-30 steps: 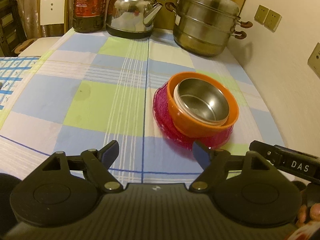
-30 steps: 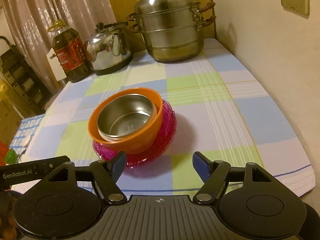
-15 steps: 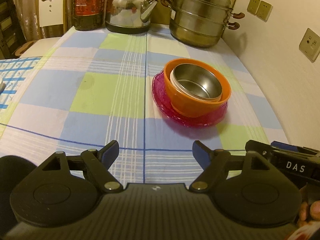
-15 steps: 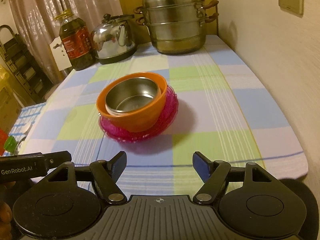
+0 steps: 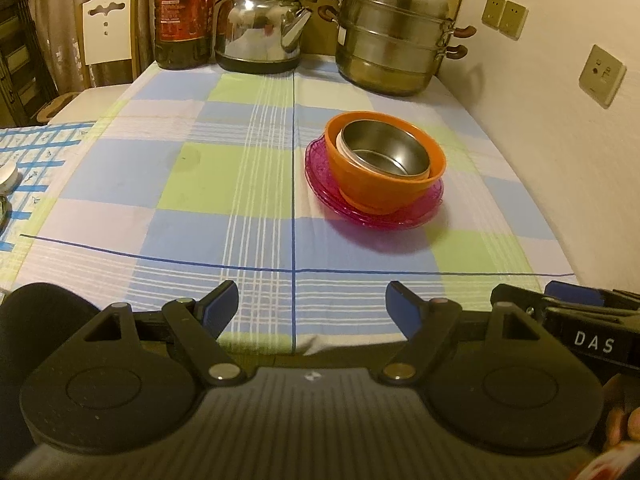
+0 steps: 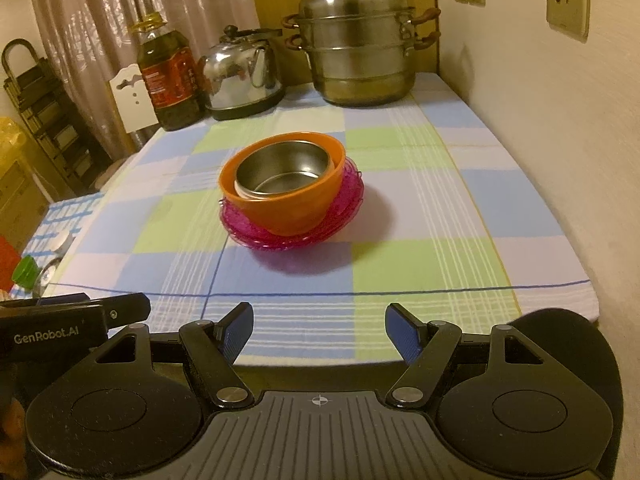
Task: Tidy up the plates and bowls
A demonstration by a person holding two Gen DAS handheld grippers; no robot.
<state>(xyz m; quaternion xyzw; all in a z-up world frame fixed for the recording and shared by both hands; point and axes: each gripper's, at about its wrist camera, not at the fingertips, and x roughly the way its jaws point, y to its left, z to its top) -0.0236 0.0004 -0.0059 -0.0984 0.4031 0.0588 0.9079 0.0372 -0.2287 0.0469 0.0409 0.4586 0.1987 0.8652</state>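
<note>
Plates and bowls: stacked as one pile on the worktop (image 5: 200,184), toward the wall side, past the near edge of the checked cloth (image 6: 420,264).

Left claw (image 5: 312,304): jaws wide apart, nothing between them, hanging over the near edge of the cloth. Right claw (image 6: 319,330): same, spread and empty, also at the near edge. Each claw shows at the side of the other's view, so the two sit side by side, both well apart from the pile.

Pile, bottom up: pink plates (image 5: 374,200) (image 6: 292,220), more than one by the layered rims; orange bowl (image 5: 386,162) (image 6: 282,184) on them; steel bowl (image 5: 384,152) (image 6: 285,174) nested inside, sitting off-centre against the orange rim.

Judgement: the stacking looks done, and the step in hand is standing clear. To do it well, keep both claws open and away from the pile, so no finger catches the plate rims. The steel bowl's lean looks stable enough; nudging it risks tipping it.

Beyond: kettle (image 5: 260,32), steamer pot (image 5: 394,36) and oil bottle (image 5: 184,16) along the far end, not involved.
</note>
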